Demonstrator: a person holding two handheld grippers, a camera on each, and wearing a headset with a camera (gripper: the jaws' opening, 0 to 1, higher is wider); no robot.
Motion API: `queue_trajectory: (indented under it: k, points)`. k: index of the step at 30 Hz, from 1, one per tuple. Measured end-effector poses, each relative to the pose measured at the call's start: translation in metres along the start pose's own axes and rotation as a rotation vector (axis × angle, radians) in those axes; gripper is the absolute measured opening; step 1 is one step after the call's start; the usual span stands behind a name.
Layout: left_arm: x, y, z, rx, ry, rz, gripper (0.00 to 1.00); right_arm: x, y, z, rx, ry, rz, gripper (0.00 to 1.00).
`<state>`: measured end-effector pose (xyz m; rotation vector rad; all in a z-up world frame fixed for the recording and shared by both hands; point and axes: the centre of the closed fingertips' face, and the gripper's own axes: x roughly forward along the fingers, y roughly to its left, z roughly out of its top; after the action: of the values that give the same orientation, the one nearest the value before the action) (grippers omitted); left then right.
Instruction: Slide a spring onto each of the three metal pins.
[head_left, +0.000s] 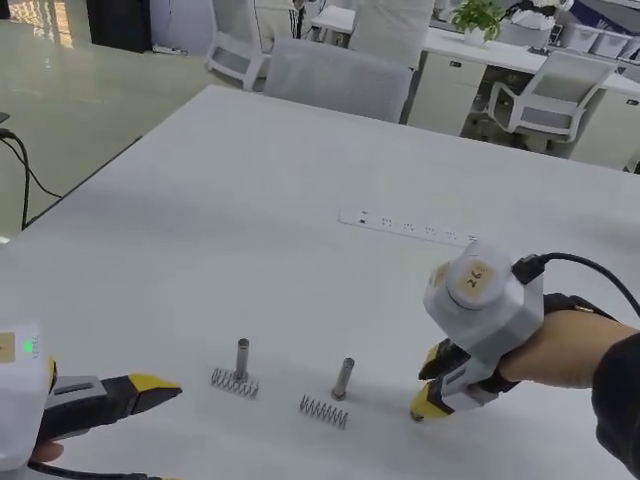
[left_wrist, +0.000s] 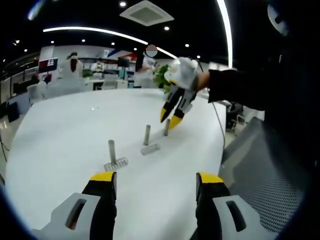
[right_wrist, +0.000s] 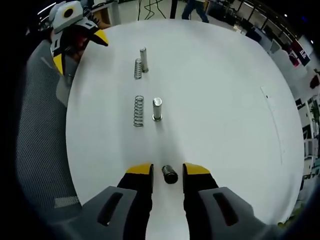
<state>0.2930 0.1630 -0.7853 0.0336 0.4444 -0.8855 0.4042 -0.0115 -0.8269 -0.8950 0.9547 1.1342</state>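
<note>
Jaws of the yellow-tipped right gripper (right_wrist: 167, 168) stand partly open on both sides of a short grey metal pin (right_wrist: 170, 174) on the white table (right_wrist: 225, 110). Thin gaps remain, so nothing is gripped yet. I would close gently and centred, so that the pin does not tip. Beyond it, a second upright pin (right_wrist: 157, 108) has a coiled wire spring (right_wrist: 138, 110) lying just beside it, and farther on is a third pin (right_wrist: 143, 59) with a second spring (right_wrist: 137, 68). Farthest, the left gripper (left_wrist: 157, 177) is wide open and empty; it could fetch a spring.

Grey office chairs (head_left: 335, 78), glossy floor (head_left: 70, 95)
</note>
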Motion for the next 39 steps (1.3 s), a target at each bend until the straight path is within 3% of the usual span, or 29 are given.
queue_trajectory:
  k: [8,19,28,39]
  points:
    - [0.0,-0.002,0.0,0.003,-0.001,-0.008,0.59,-0.009,0.006,0.009,-0.012,-0.015,-0.015,0.21]
    - [0.001,-0.003,0.0,0.008,-0.002,-0.014,0.59,-0.014,0.029,0.043,-0.057,-0.079,0.002,0.18]
    - [0.0,-0.003,0.001,0.009,-0.003,-0.01,0.58,0.003,0.045,0.051,-0.065,-0.085,0.049,0.16]
    - [0.0,-0.003,0.001,0.007,0.0,-0.008,0.57,0.028,0.049,0.049,-0.068,-0.066,0.067,0.14]
